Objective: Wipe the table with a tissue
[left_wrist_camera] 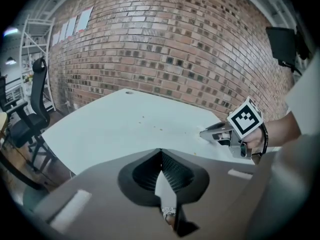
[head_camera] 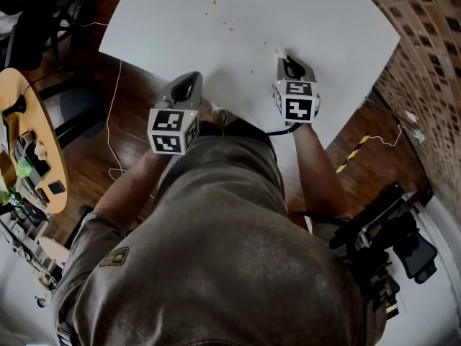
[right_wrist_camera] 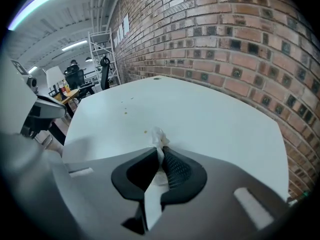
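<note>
White crumpled tissue (right_wrist_camera: 159, 136) was pinched in the right gripper (right_wrist_camera: 161, 154), low over the white table (head_camera: 302, 20), left gripper (left_wrist_camera: 160, 156) closed & empty; wipe seemingly just starting, prob. needing a sweep thru brown crumbs (head_camera: 230, 27).

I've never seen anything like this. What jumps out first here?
The big white table beside a brick wall, with small brown crumbs scattered across it. Next, the right gripper, pinching a white tissue above the table, while the left gripper is shut and empty near the table's edge.
</note>
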